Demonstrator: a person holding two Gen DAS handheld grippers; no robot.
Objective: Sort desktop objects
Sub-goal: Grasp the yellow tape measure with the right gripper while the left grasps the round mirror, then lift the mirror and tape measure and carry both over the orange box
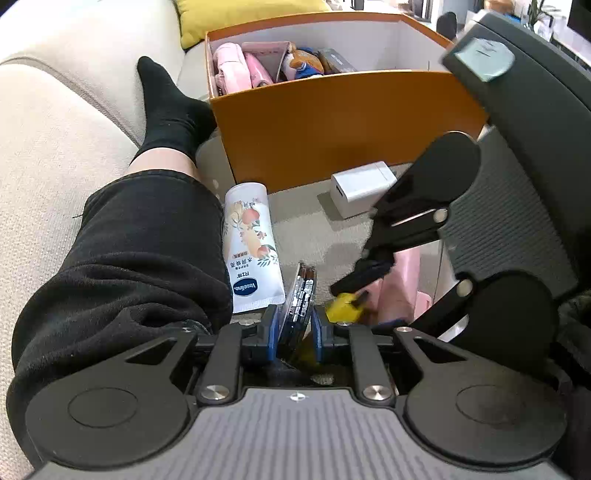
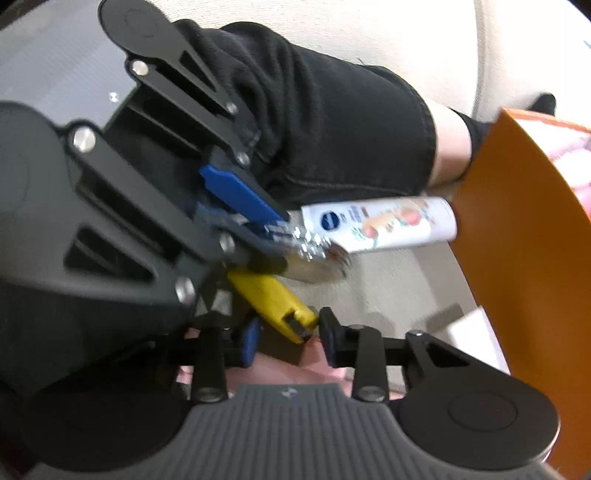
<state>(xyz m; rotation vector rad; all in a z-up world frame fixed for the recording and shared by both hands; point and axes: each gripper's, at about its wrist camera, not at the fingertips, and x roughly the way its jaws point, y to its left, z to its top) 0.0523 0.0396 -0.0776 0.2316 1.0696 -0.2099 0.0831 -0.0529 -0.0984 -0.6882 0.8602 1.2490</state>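
Left gripper (image 1: 294, 328) is clamped on a round jeweled compact (image 1: 300, 295), held on edge between the blue pads (image 1: 271, 330), disc standing upright just off the sofa seat (image 1: 306, 229). In the right wrist view the same compact (image 2: 314, 254) shows blurred at the left gripper's tips, beside the tube's crimped end. Right gripper (image 2: 286, 339) has its jaws apart, a yellow utility knife (image 2: 273, 301) lying between them with its tip toward the right finger; contact cannot be told, frame is blurred. In the left wrist view the right gripper (image 1: 354, 280) comes in from the right, low over the yellow knife (image 1: 343, 308) and next to a pink item (image 1: 402, 284). White Vaseline tube (image 1: 249, 243) lies along the person's leg in black shorts (image 1: 140, 258), cap end toward the orange box (image 1: 332, 118). White charger block (image 1: 360, 188) sits just beside the box's front wall, near its right corner. Box is open, with pink pouches (image 1: 240, 64) and snack packets (image 1: 317, 61) packed at its far end. Yellow cushion (image 1: 236, 14) behind the box, black sock (image 1: 166, 103) at its left corner.
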